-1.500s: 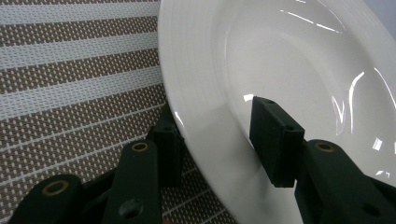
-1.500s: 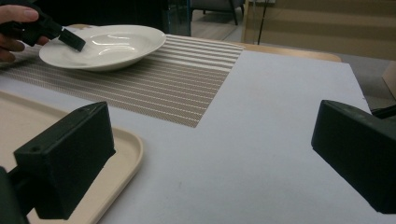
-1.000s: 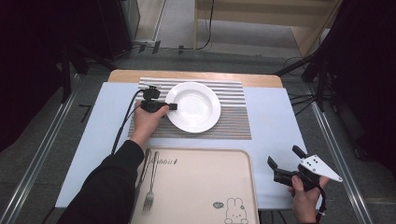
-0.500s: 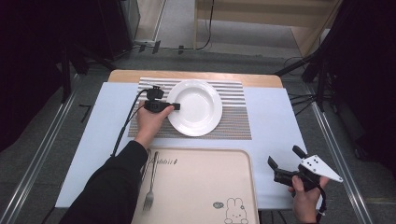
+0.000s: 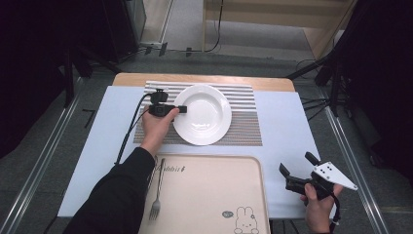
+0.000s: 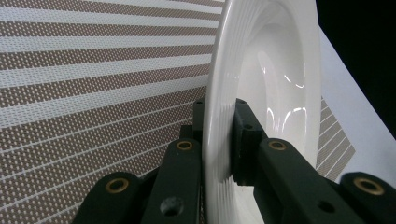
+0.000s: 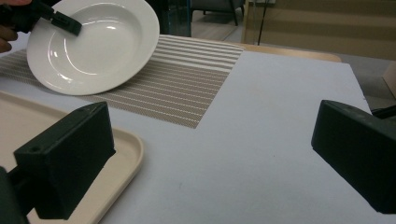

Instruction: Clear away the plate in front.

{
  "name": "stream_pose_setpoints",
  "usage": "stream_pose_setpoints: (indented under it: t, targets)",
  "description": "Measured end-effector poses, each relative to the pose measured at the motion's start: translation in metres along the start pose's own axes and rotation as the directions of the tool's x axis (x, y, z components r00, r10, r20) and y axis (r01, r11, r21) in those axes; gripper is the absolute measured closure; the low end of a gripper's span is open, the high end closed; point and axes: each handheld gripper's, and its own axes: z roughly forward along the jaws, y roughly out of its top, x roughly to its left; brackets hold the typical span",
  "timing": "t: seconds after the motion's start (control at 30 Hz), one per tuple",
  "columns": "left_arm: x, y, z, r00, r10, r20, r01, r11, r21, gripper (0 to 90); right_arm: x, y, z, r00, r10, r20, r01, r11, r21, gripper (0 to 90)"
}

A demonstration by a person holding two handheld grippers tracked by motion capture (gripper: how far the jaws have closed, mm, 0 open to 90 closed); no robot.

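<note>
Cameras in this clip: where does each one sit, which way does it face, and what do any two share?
High view: above the person's side, looking forward and down at the table; both forearms enter from below.
Left gripper view: on the left gripper, looking along its jaws, clamped on the white plate rim over the striped mat.
Right gripper view: on the right gripper, level across the table, jaws apart.
Shared: the right gripper view and the high view both show plate, mat and beige tray.

White plate (image 5: 203, 115), brown-and-white striped mat (image 5: 243, 129), beige tray (image 5: 214, 195), black tools.
</note>
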Motion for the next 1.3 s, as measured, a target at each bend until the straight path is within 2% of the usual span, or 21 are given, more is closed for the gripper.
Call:
stream_pose_setpoints:
  t: [0.17,0.3,0.47,0.57,0.9,1.3]
  targets:
    - [0.001,-0.001,-0.004,1.0,0.001,0.004,-0.001,0.9999,-0.013,81.8,-0.001,0.0,0.0,1.0,0.0,0.0,0.0,1.0,-0.002,0.0]
    - [0.003,-0.001,-0.009,0.9997,-0.01,0.023,0.011,0.9996,-0.028,81.8,0.0,0.0,0.0,1.0,-0.001,0.0,0.001,1.0,0.0,0.0]
    - [0.0,0.0,-0.015,0.9993,0.009,0.037,-0.007,0.9989,-0.046,81.5,0.0,0.0,0.0,1.0,0.0,0.0,0.0,1.0,0.0,0.0]
    - [-0.001,0.0,-0.019,0.9985,0.006,0.055,-0.003,0.9985,-0.054,81.6,0.001,0.0,0.0,1.0,0.0,-0.001,0.0,1.0,0.0,0.0]
    - [-0.005,-0.002,-0.032,0.9972,0.015,0.073,-0.01,0.9971,-0.076,81.5,0.002,0.0,0.0,1.0,-0.006,-0.003,0.006,1.0,0.002,0.0]
    - [-0.009,-0.006,-0.044,0.9942,0.036,0.101,-0.028,0.9963,-0.081,81.6,0.003,0.0,0.001,1.0,-0.008,-0.002,0.008,1.0,0.004,0.0]
